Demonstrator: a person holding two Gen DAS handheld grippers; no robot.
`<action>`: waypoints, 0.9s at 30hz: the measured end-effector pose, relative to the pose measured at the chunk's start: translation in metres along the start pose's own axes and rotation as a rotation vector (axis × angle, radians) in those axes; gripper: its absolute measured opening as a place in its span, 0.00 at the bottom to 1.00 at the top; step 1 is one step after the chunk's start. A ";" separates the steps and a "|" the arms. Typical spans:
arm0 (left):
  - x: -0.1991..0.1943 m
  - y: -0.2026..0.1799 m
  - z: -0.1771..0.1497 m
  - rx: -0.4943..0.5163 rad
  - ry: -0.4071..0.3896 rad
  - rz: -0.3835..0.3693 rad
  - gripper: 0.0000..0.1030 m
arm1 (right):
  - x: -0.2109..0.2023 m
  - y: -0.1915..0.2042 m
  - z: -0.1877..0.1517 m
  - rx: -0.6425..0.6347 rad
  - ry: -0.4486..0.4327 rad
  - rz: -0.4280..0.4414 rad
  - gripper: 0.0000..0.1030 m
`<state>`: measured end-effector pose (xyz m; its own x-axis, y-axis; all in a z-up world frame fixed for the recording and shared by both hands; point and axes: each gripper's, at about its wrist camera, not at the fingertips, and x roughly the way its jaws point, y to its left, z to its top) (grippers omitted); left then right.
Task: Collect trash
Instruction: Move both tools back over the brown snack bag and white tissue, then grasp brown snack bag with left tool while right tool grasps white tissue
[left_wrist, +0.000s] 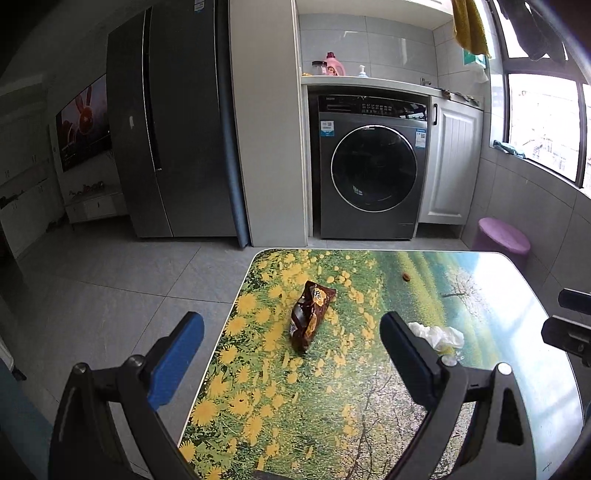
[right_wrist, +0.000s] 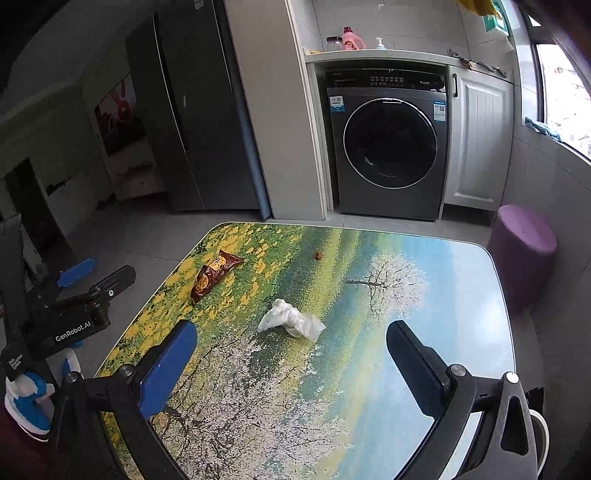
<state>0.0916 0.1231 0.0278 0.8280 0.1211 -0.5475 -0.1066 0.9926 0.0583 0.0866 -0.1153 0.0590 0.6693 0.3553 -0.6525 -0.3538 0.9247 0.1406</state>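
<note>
A crumpled brown snack wrapper (left_wrist: 309, 316) lies on the flower-print table (left_wrist: 332, 406); it also shows in the right wrist view (right_wrist: 216, 274). A crumpled white tissue (right_wrist: 291, 320) lies right of it, partly hidden behind a finger in the left wrist view (left_wrist: 441, 335). A small brown crumb (left_wrist: 406, 276) sits farther back, also in the right wrist view (right_wrist: 317, 254). My left gripper (left_wrist: 291, 332) is open and empty, above the table's left edge, short of the wrapper. My right gripper (right_wrist: 291, 343) is open and empty, just short of the tissue.
A washing machine (left_wrist: 373, 170) and a white cabinet (left_wrist: 452, 162) stand behind the table, a dark fridge (left_wrist: 177, 122) to the left. A purple stool (right_wrist: 524, 251) stands at the table's far right corner. Grey tile floor (left_wrist: 110, 295) lies left of the table.
</note>
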 end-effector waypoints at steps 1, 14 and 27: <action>0.004 0.001 -0.001 -0.001 0.005 0.004 0.94 | 0.007 0.002 0.001 -0.007 0.010 0.006 1.00; 0.052 0.008 -0.002 0.003 0.062 0.021 0.94 | 0.076 0.014 0.009 -0.096 0.120 0.051 1.00; 0.130 0.027 0.014 0.006 0.168 -0.149 0.94 | 0.139 0.011 0.008 -0.167 0.220 0.113 0.99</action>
<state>0.2033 0.1659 -0.0302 0.7312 -0.0294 -0.6815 0.0131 0.9995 -0.0290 0.1810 -0.0544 -0.0244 0.4679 0.3998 -0.7882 -0.5326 0.8393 0.1095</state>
